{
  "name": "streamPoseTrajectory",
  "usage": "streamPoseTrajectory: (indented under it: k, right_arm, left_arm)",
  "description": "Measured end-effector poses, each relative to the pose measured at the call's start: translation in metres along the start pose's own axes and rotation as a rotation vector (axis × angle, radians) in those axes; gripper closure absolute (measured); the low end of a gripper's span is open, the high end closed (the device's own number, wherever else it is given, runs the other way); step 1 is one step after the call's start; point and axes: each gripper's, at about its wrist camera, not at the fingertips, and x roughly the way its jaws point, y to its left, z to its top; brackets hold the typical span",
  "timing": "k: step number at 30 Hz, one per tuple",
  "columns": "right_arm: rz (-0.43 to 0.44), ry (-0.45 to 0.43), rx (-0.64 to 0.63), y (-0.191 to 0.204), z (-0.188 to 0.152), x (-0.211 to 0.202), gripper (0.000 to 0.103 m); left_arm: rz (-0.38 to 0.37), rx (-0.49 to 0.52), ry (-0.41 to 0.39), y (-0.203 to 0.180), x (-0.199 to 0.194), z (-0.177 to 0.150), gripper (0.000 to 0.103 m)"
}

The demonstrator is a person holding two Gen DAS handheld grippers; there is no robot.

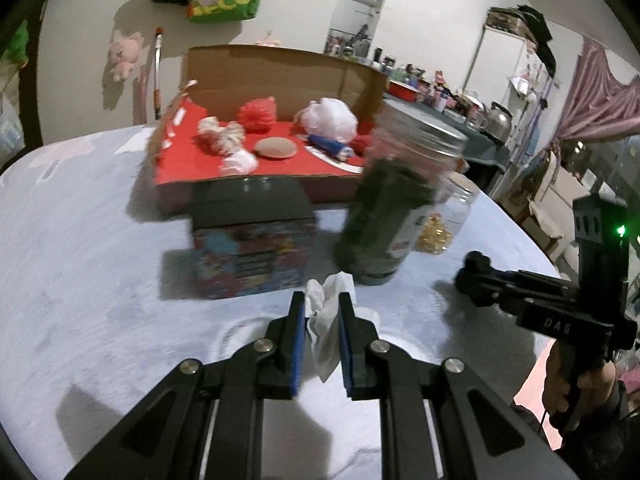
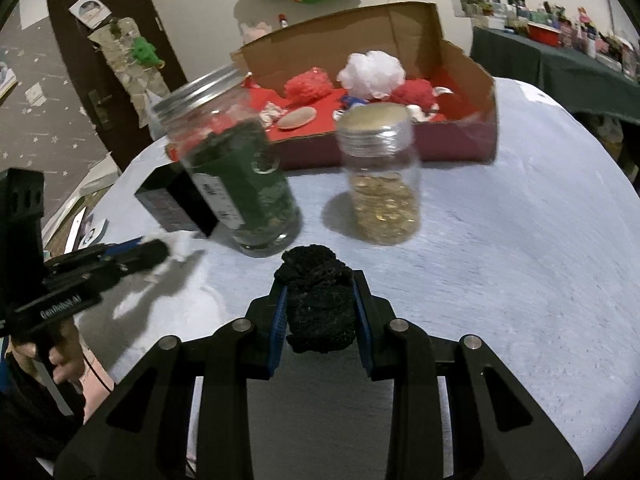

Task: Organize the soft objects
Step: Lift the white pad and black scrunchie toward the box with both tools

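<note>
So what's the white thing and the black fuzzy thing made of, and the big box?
The white wad looks like thin tissue paper: crumpled, matte, slightly see-through at the edges. The black lump seems to be knitted or netted yarn, since its surface shows a loopy open weave, though blur leaves that uncertain. The open box is plain brown cardboard with a red lining inside.

The left wrist view looks forward and a little down along its own fingers (image 1: 298, 340), low and close over the table (image 1: 80, 280), toward the cardboard box (image 1: 280, 68) at the back. The right wrist view looks the same way along its fingers (image 2: 362, 320), but from further right, so the box (image 2: 360, 36) stands a little right of centre. Both views share the green jar (image 1: 384, 216) (image 2: 244, 184), the gold jar (image 1: 448, 216) (image 2: 382, 184) and the box. Each view also catches the other gripper at its edge: the right gripper (image 1: 476, 276) and the left gripper (image 2: 156, 254).
</note>
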Motion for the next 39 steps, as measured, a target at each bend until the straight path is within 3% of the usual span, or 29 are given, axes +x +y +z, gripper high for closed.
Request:
streamPoseTrajectory:
  k: [15,28,39]
  right_arm:
    - [-0.101,0.009,0.036,-0.045,0.008,-0.007,0.075]
    - [-0.166,0.084,-0.143,-0.048,0.044,0.008,0.075]
    - [-0.191,0.134,-0.255,-0.05,0.078,0.02,0.075]
  left_arm:
    - [0.132,-0.071,-0.015,0.069,-0.023,-0.005,0.088]
    - [0.15,0.054,0.056,0.088,0.001,0.02,0.088]
    - [0.079,0.127,0.084,0.098,0.004,0.055,0.088]
